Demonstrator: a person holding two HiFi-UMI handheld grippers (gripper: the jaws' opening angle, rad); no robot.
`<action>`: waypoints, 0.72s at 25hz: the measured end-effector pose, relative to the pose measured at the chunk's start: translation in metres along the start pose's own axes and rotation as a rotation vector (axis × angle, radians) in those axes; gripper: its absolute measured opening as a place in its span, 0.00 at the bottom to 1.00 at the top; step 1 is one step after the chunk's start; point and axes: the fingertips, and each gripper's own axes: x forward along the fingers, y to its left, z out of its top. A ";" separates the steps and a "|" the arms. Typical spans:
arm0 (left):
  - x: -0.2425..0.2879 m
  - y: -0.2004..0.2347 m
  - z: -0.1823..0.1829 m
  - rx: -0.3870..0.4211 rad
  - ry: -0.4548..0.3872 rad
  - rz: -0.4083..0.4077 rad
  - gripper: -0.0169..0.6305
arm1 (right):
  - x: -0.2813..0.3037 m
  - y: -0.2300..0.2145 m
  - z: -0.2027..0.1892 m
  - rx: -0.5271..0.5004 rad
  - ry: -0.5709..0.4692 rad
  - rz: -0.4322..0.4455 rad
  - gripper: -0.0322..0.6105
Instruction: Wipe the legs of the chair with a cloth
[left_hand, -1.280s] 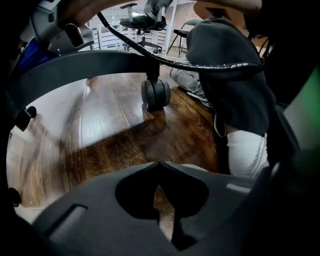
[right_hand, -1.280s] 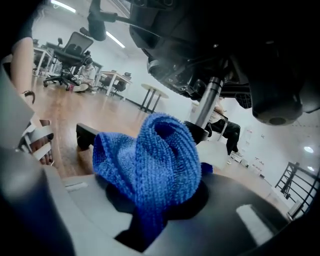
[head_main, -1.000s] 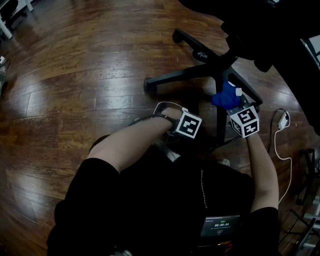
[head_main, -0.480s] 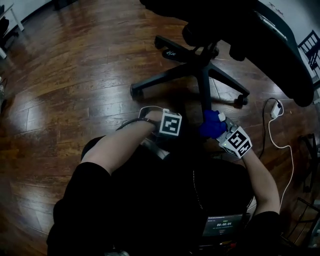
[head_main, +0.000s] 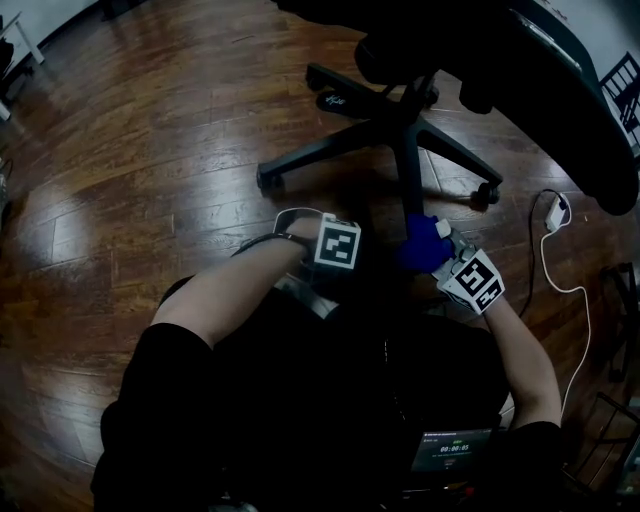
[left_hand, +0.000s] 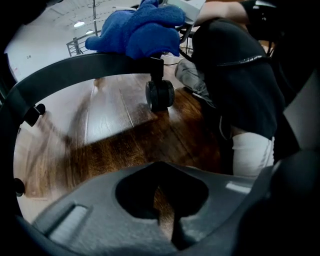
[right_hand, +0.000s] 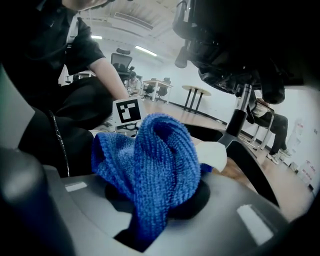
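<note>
Where cloth (head_main: 424, 244) meets chair leg (head_main: 408, 190), right claw (head_main: 438, 250) clamps it.

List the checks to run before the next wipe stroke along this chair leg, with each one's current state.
1. Grip: ok, the right gripper is shut on the blue cloth.
2. Contact: ok, the blue cloth sits on the chair leg just above the caster.
3. Left gripper out of the way: ok, shut, empty, apart from the chair leg.
4. White charger cable clear: ok, it lies on the floor off to the side.
5. Other legs already wiped: cannot tell.
</note>
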 end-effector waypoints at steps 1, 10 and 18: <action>0.000 0.000 0.000 0.003 0.001 -0.006 0.03 | 0.001 -0.002 0.001 0.014 -0.006 0.002 0.18; 0.000 -0.001 0.009 0.061 -0.015 -0.046 0.03 | 0.039 -0.103 0.035 0.055 -0.026 -0.212 0.19; -0.002 0.003 0.011 0.110 0.020 -0.033 0.03 | 0.079 -0.212 0.074 0.104 0.001 -0.421 0.19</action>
